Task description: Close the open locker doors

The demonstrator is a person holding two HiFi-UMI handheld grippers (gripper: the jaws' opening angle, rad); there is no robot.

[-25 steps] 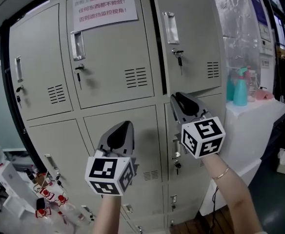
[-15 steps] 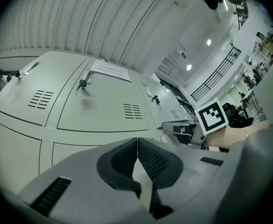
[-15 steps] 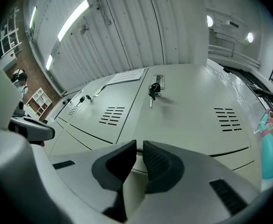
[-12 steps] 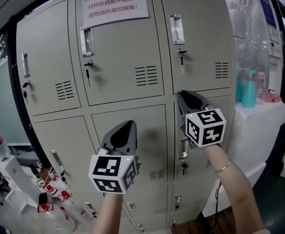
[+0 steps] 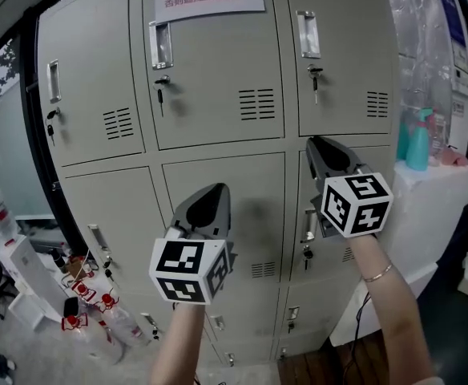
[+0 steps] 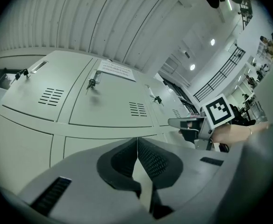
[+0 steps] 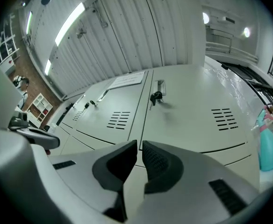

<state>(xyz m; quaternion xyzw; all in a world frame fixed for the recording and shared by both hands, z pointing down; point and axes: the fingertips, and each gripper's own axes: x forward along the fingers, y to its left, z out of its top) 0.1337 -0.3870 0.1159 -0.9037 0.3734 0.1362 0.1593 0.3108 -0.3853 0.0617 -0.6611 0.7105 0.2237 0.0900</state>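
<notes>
- The bank of pale grey metal lockers (image 5: 218, 70) fills the head view. Every door in the upper and middle rows looks flush with its frame, with keys hanging in the locks.
- The bottom row lies at the lower edge of the frame, partly behind the arms, so whether a door there stands ajar cannot be told.
- The left gripper (image 5: 211, 192), at lower centre, has its jaws pressed together and holds nothing. It points up toward the middle-row centre door (image 5: 246, 175).
- The right gripper (image 5: 318, 147), right of centre, points up before the middle-row right door (image 5: 374, 155). Its jaws have just been closing and now leave only a slim gap, with nothing between them.
- The closing step seems finished for the doors in sight. The next move likely calls for checking the bottom row and pressing any loose door near its latch edge until it sits flush.
</notes>
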